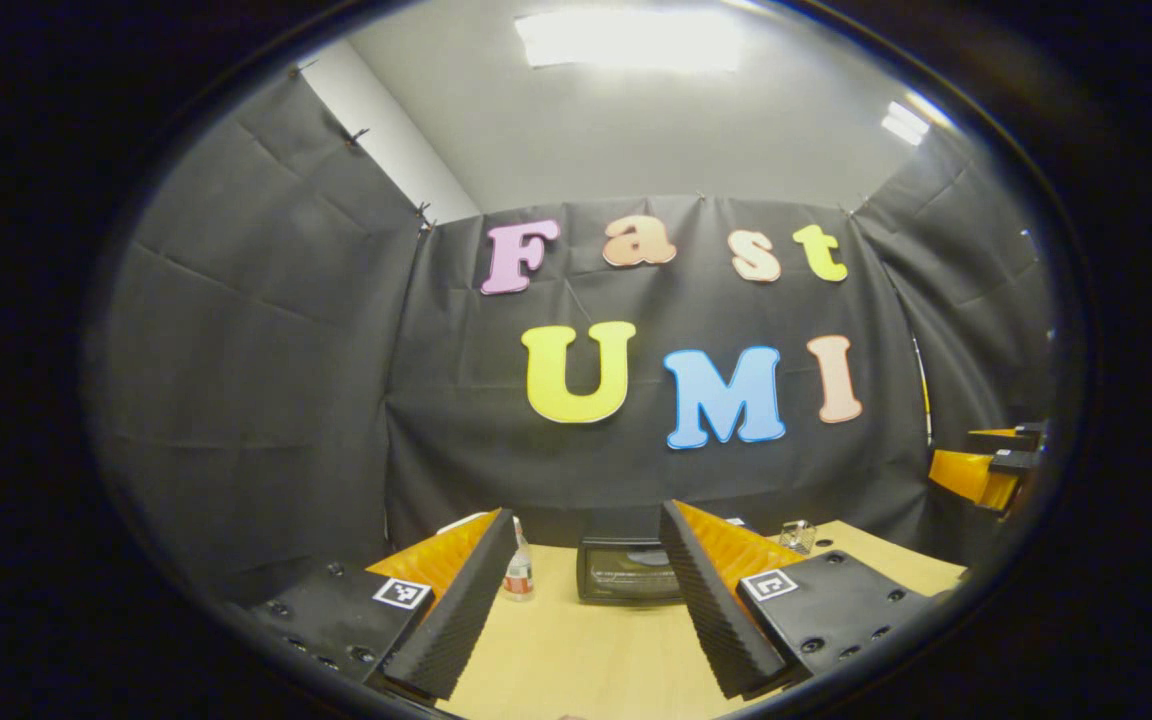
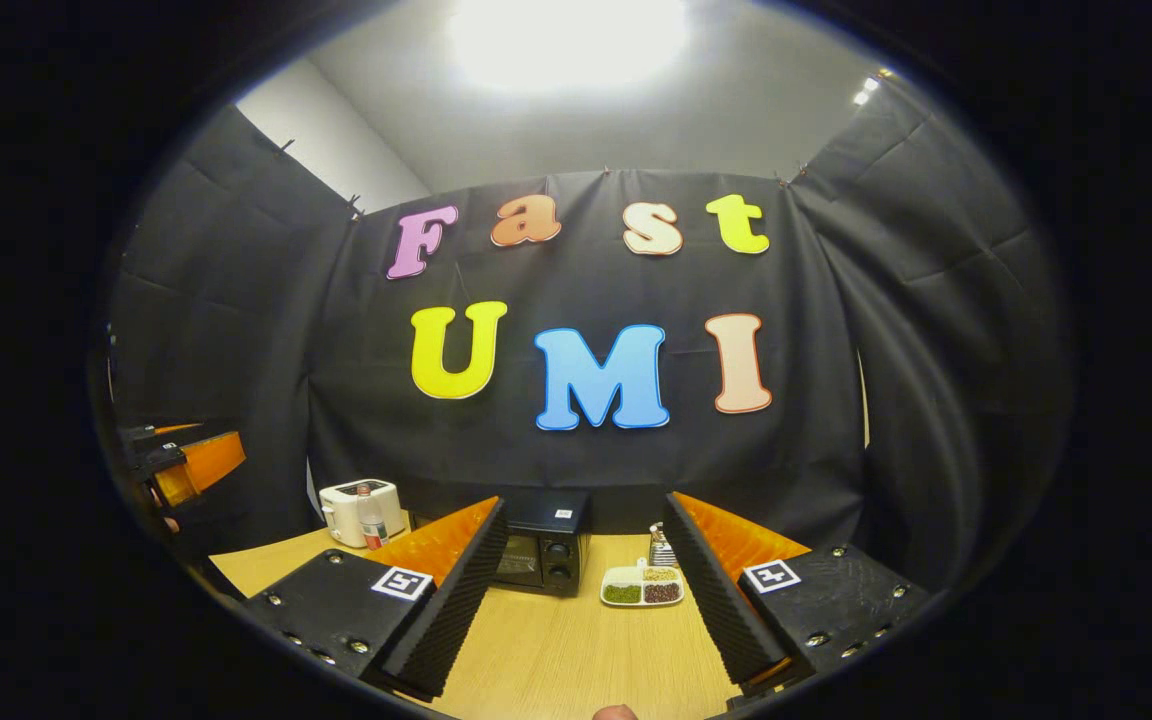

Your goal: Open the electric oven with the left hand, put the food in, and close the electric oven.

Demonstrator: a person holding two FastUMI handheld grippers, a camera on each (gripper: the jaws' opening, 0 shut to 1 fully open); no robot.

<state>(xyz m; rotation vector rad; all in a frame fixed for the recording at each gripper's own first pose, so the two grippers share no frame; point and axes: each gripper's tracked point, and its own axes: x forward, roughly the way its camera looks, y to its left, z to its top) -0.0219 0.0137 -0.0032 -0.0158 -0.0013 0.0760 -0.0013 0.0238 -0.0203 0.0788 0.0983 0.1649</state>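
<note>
Your wooden table spreads across the lower part of both views, running back to the black cloth wall. In the right gripper view, the electric oven sits at the far edge of the table, at about 12 o'clock from your right gripper, its door closed and its two knobs on the right side of the front. In the left gripper view the same oven lies straight ahead at 12 o'clock, between the fingers, door shut. A white toaster stands at about 10 o'clock from the oven in the right gripper view, with a small bottle just in front of it; that bottle shows at 11 o'clock in the left gripper view, just beside the left finger. The food, a white divided tray with green and dark fillings, rests on the table just to the oven's 3 o'clock side. A small wire rack sits at 1 o'clock in the left gripper view. Your left gripper is spread wide and has hold of nothing; your right gripper is likewise spread wide and empty. Both hang above the table, well short of the oven. The other gripper shows at 9 o'clock in the right gripper view.
</note>
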